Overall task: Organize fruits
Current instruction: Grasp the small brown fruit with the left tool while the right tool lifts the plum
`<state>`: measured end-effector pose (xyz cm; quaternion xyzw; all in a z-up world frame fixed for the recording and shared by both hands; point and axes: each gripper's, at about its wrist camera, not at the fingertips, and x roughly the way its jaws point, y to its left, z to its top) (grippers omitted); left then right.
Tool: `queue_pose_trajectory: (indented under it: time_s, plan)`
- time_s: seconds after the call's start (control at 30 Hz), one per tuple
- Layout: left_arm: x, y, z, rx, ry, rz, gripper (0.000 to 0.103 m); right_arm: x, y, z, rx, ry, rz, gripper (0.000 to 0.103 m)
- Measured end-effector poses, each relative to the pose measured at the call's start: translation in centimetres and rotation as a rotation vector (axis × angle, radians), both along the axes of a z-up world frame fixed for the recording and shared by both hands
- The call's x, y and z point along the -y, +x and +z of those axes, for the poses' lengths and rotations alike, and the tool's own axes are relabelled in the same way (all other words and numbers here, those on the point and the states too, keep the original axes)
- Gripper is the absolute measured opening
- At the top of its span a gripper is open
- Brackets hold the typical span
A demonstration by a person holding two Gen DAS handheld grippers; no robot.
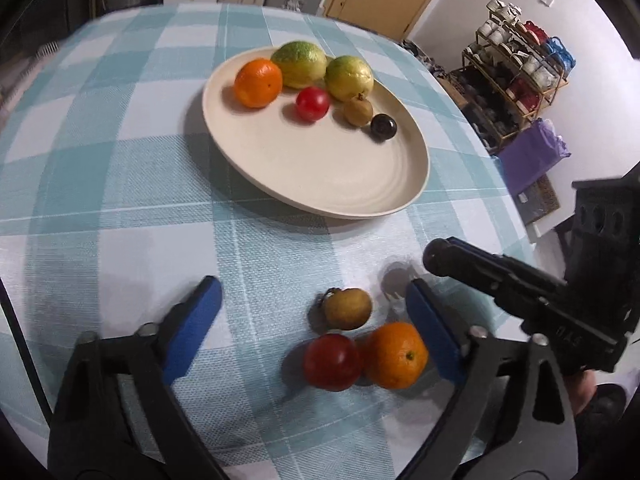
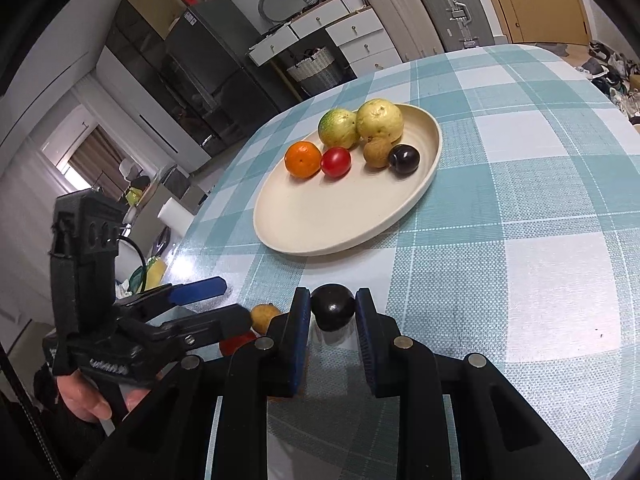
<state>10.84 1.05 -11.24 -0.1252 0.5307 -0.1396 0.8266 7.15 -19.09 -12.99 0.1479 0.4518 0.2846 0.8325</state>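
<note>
Small dark round plum (image 2: 333,307) clamped between right gripper (image 2: 333,312) pads, above checked teal tablecloth (image 2: 520,208). Left gripper (image 1: 316,312) spread wide around loose fruits, nothing gripped. Cream round plate (image 1: 320,172) beyond.

Home: fridge (image 2: 208,80), suitcases (image 2: 424,12), checked tablecloth (image 2: 540,200)

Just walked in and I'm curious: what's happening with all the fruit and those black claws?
A person is sorting fruit onto a cream plate using a hand-held claw in each hand. The right claw is shut on a dark plum above the checked tablecloth. The left claw is open around three fruits left on the cloth: a brown fruit, a red fruit and an orange. Six fruits already sit on the plate.
</note>
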Motion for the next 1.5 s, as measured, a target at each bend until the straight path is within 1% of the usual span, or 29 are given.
queue_pose_trajectory:
  time_s: [0.03,0.07,0.1,0.13,0.17,0.23,0.3,0.43,0.5,0.53,0.6,0.7,0.93,1.13,1.37,1.5]
  plan:
    - [0.0,0.3,0.0,-0.019,0.002,0.0,0.087,0.1,0.0,0.0,0.0,0.002,0.0,0.024]
    - [0.0,0.5,-0.1,-0.031,0.011,-0.001,0.084,0.2,0.0,0.0,0.001,0.006,0.0,0.024]
    - [0.0,0.6,-0.1,-0.041,0.015,-0.005,0.077,0.4,0.0,0.0,0.001,0.009,0.0,0.024]
    - [0.0,0.8,-0.2,-0.05,0.011,-0.014,0.074,0.4,0.1,0.0,0.001,0.014,0.001,0.024]
    - [0.1,0.9,-0.2,-0.062,0.001,-0.025,0.068,0.5,0.1,0.1,0.001,0.016,0.002,0.024]
    - [0.3,1.0,-0.3,-0.084,-0.018,-0.045,0.063,0.6,0.2,0.1,0.003,0.022,0.003,0.024]
    - [0.6,1.0,-0.5,-0.1,-0.004,-0.064,0.053,0.7,0.2,0.2,0.004,0.028,0.005,0.024]
    - [1.2,1.1,-0.5,-0.107,0.025,-0.096,0.051,1.1,0.3,0.2,0.003,0.04,0.004,0.024]
    - [1.5,1.2,-0.5,-0.109,0.039,-0.114,0.044,1.3,0.4,0.2,0.001,0.044,0.003,0.024]
    - [1.7,1.2,-0.5,-0.117,0.026,-0.129,0.041,1.3,0.5,0.2,0.0,0.046,0.005,0.024]
    - [2.1,1.2,-0.7,-0.135,0.004,-0.149,0.028,1.5,0.5,0.1,-0.003,0.049,0.004,0.024]
    - [2.7,1.1,-0.7,-0.129,0.026,-0.168,0.025,1.5,0.7,0.0,-0.005,0.054,0.006,0.024]
    - [2.7,1.1,-0.3,-0.116,0.03,-0.172,0.025,1.6,0.7,0.1,0.0,0.056,0.01,0.024]
    - [1.7,1.1,1.6,-0.078,0.012,-0.164,0.025,1.3,0.7,1.0,0.02,0.055,0.018,0.024]
    - [-0.8,2.5,4.1,-0.012,-0.021,-0.114,0.025,0.2,1.4,2.3,0.053,0.044,0.037,0.024]
    - [-2.1,4.0,4.7,0.023,-0.036,-0.067,0.025,-0.6,2.2,3.1,0.073,0.037,0.049,0.024]
